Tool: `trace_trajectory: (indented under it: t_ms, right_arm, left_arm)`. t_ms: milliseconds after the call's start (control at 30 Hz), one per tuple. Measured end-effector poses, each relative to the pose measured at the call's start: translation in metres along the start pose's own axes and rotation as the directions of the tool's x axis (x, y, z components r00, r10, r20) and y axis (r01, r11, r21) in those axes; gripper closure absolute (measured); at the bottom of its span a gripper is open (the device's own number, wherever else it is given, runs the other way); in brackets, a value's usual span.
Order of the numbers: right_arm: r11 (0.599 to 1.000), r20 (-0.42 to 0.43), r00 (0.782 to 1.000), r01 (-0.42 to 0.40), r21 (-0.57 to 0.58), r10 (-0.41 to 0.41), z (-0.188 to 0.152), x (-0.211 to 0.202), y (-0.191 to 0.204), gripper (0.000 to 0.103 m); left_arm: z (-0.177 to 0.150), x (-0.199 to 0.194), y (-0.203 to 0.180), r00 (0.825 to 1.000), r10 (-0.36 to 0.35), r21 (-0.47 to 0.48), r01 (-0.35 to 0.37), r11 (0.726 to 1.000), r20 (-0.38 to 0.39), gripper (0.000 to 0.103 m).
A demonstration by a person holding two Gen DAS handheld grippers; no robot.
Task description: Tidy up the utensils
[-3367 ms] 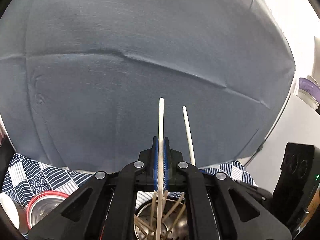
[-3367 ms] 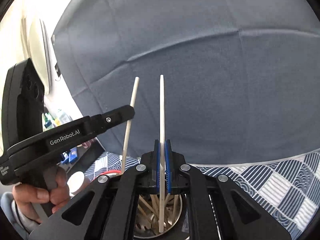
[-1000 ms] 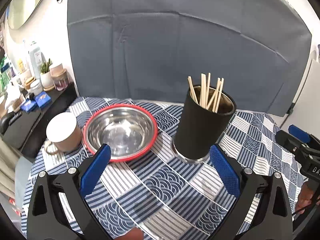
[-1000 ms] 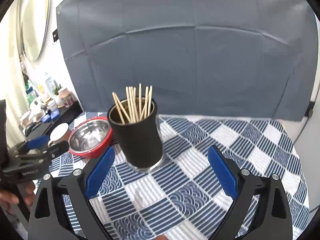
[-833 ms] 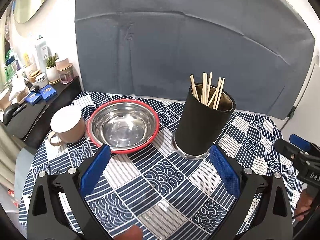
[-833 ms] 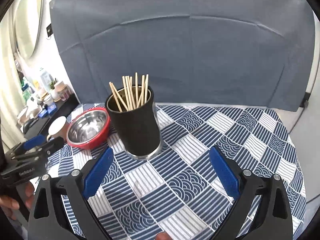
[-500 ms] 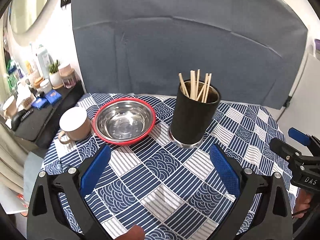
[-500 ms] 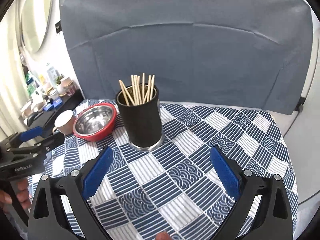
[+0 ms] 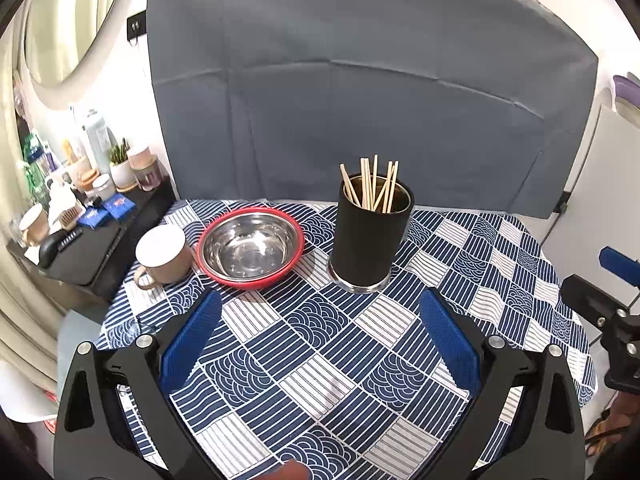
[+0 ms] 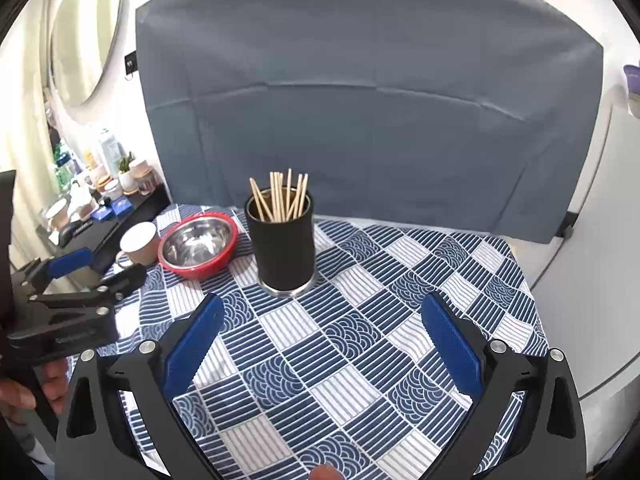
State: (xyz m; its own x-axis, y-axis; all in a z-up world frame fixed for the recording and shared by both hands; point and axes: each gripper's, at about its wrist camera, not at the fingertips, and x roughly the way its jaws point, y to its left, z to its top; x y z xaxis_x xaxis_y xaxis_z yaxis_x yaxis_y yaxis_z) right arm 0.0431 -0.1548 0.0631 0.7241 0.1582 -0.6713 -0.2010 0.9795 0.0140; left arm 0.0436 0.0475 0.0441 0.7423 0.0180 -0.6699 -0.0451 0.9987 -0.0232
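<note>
A black cylindrical holder (image 9: pixel 370 240) (image 10: pixel 285 250) stands upright on the blue patterned tablecloth (image 9: pixel 320 344) and holds several wooden chopsticks (image 9: pixel 372 184) (image 10: pixel 282 196). My left gripper (image 9: pixel 320 340) is open and empty, held back above the near part of the table. My right gripper (image 10: pixel 320 340) is open and empty too, at a similar distance from the holder. The left gripper also shows at the left edge of the right wrist view (image 10: pixel 68 292). The right gripper shows at the right edge of the left wrist view (image 9: pixel 608 300).
A steel bowl with a red rim (image 9: pixel 252 246) (image 10: pixel 198 246) sits left of the holder, and a beige mug (image 9: pixel 162 254) (image 10: pixel 140 244) is further left. A black side shelf with bottles and jars (image 9: pixel 80 208) stands left of the table. A grey backdrop (image 9: pixel 360 100) hangs behind.
Both grippers let go of their chopsticks into the holder, opened, and have drawn back and up from the table. Over the last second they kept retreating.
</note>
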Motion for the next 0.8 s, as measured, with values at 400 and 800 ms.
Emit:
trace_trajectory:
  t_ms: [400,800]
  right_arm:
    - [0.998,-0.043,0.998,-0.040,0.047,0.042,-0.017,-0.017,0.004,0.008]
    - [0.997,-0.066,0.997,-0.041,0.061,0.045,-0.026,-0.017,0.004,0.008]
  left_arm:
    - [-0.007,-0.026,-0.007,0.999,-0.038,-0.041,0.037,0.998,-0.031,0.006]
    - [-0.017,-0.035,-0.012,0.998,-0.036,-0.035,0.034,0.999,-0.060,0.006]
